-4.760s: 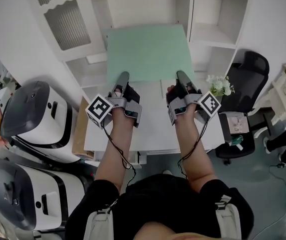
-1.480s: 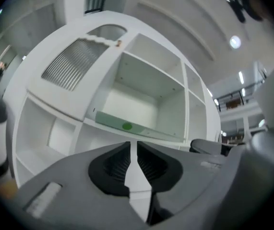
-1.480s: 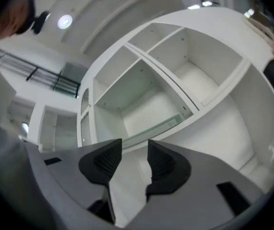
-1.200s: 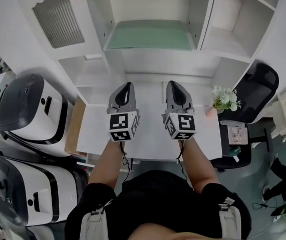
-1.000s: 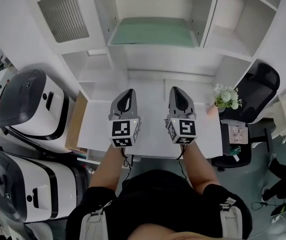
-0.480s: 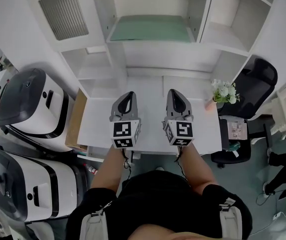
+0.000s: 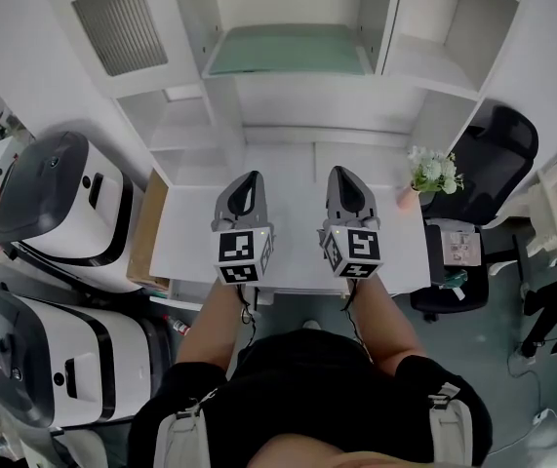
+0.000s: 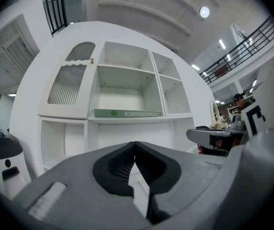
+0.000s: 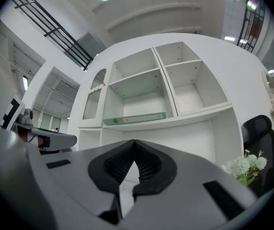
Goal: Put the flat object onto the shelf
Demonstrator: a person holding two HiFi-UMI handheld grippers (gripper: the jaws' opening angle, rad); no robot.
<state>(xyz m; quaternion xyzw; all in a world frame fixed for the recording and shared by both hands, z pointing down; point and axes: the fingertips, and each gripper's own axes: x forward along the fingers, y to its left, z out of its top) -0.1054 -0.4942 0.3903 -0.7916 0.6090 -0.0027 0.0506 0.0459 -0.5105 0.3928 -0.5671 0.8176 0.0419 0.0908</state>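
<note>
Head view: we log the green flat sheet (image 7: 286,51) lying wholly on the shelf (image 7: 302,96), no longer carried by both grippers as it was seconds ago. The left gripper (image 7: 248,178) and right gripper (image 7: 342,174) hang below the shelf. Left gripper view: jaws together, nothing between them, sheet on the shelf ahead. Right gripper view: likewise closed and empty. We judge the placement done.

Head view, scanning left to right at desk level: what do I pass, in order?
White machine with dark grey lid → brown cardboard panel → left gripper → right gripper → white flower bunch → black office chair
</note>
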